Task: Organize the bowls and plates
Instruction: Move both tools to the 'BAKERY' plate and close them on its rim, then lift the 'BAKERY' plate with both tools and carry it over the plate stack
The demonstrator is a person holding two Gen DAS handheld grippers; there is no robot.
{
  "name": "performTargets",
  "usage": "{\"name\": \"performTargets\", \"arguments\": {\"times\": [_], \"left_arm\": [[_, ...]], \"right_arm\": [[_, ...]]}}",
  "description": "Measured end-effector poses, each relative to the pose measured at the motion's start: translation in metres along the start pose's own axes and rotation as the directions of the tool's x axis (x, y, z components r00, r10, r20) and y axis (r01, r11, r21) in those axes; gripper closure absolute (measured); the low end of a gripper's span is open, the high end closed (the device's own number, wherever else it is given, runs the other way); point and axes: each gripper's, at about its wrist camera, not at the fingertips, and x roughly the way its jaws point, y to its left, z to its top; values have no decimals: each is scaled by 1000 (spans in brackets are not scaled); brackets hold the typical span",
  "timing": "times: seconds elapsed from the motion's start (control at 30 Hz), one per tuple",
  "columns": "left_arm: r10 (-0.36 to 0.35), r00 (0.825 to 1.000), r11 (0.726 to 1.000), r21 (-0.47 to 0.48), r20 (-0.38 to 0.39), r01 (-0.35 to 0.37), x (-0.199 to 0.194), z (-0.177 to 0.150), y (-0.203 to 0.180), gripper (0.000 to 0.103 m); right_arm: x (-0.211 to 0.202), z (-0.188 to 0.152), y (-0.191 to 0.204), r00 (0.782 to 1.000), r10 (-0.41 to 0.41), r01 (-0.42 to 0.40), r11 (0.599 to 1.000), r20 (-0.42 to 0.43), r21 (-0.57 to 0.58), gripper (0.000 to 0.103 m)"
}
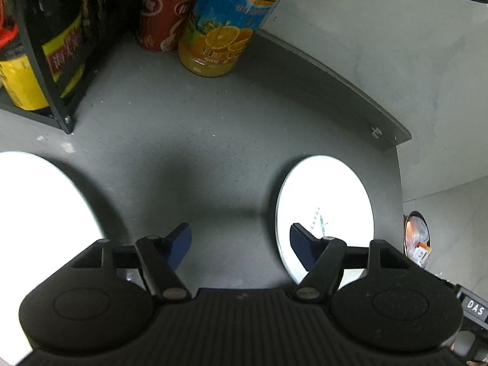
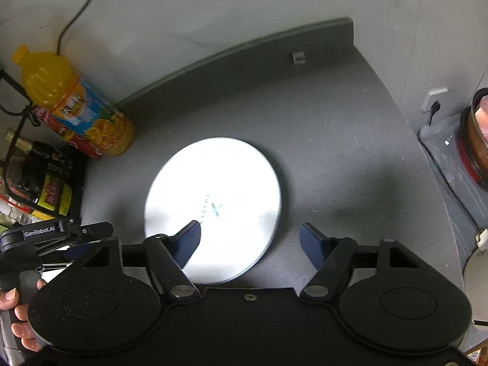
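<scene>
A white round plate with a small printed mark (image 2: 213, 207) lies flat on the dark grey counter (image 2: 335, 152). It also shows in the left wrist view (image 1: 326, 204) at the right. A second white plate (image 1: 39, 210) lies at the left edge of the left wrist view. My left gripper (image 1: 241, 244) is open and empty, above bare counter between the two plates. My right gripper (image 2: 250, 241) is open and empty, above the near right rim of the marked plate. The left gripper's body (image 2: 45, 238) shows at the left of the right wrist view.
An orange juice bottle (image 1: 225, 30) and a red can (image 1: 161, 15) stand at the back by the wall. A black wire rack with bottles (image 1: 52, 45) stands at the back left. A raised lip (image 1: 350, 88) runs along the counter's back; a bin (image 2: 475, 140) stands off the right side.
</scene>
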Motion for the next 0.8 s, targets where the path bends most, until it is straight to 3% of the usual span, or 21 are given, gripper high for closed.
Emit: {"name": "performTargets", "arguments": {"times": [0.2,0.27,0.47,0.53,0.67,0.73,0.8], "left_arm": [[-26,999,999,-43,-23,25,23,5,-3,42],[-30,999,999,-38,-21,30,28,6,-6,44],[-16,999,998,-61,-39,13,46,6,-8,55],[-10,999,998,-61,-45,7,53,5,-8,63],[-15,999,998,-67,-35,13,58,7,-6,71],[-13,998,998,-67,-55,10,61,10,-5,83],[-10,997,997,-77,-80,4,65,9,-3,89]], "right_arm": [[31,9,-25,995,68,-65,997,-74,51,51],[43,10,-30,992,80,-76,996,-96,46,58],[69,8,-39,985,98,-96,995,-139,24,68],[75,7,-41,984,101,-97,995,-149,30,71],[84,5,-40,980,115,-110,993,-164,41,78],[86,5,-40,978,119,-113,993,-169,43,78],[89,4,-39,978,117,-110,993,-175,44,80]]}}
